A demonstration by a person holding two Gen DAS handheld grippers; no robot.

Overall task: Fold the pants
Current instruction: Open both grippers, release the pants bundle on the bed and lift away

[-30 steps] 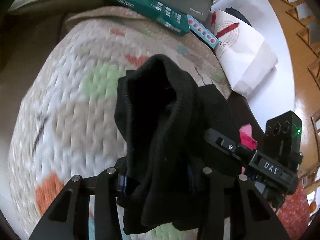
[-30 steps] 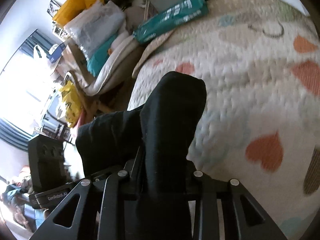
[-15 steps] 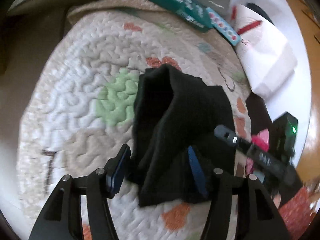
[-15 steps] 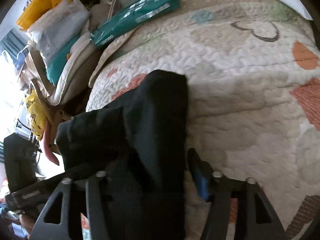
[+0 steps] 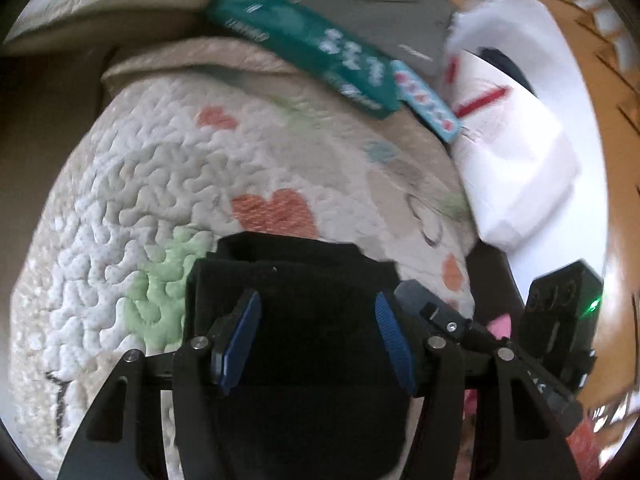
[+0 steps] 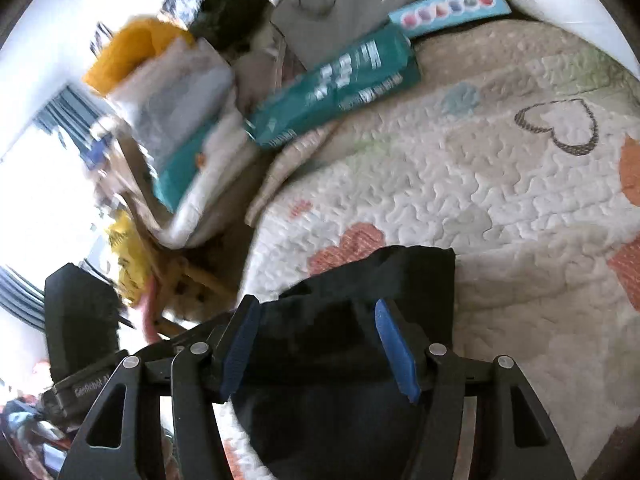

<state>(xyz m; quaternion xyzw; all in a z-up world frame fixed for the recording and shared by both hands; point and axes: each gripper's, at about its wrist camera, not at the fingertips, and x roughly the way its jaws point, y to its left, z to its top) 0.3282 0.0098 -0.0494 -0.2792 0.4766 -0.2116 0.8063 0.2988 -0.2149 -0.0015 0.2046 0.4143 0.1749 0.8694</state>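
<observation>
The black pants [image 5: 304, 280] lie folded flat on the heart-patterned quilt [image 5: 132, 184]. My left gripper [image 5: 316, 332] is open, its blue pads spread wide just above the folded cloth and holding nothing. In the right wrist view the same black pants [image 6: 384, 280] lie on the quilt [image 6: 500, 184], and my right gripper [image 6: 320, 340] is open above them, empty. The right gripper's body [image 5: 560, 328] shows at the right of the left wrist view. The left gripper's body [image 6: 80, 320] shows at the left of the right wrist view.
A teal package [image 5: 304, 44] and a light blue box [image 5: 428, 100] lie at the quilt's far edge, with a grey bag [image 5: 380, 8] behind. A white paper bag [image 5: 508, 132] stands at the right. Stacked bedding and bags [image 6: 172, 92] lie beyond the quilt's left edge.
Both grippers were shut on the raised pants a second ago. They lowered the cloth onto the quilt, opened, and now stand spread above the flat folded pants.
</observation>
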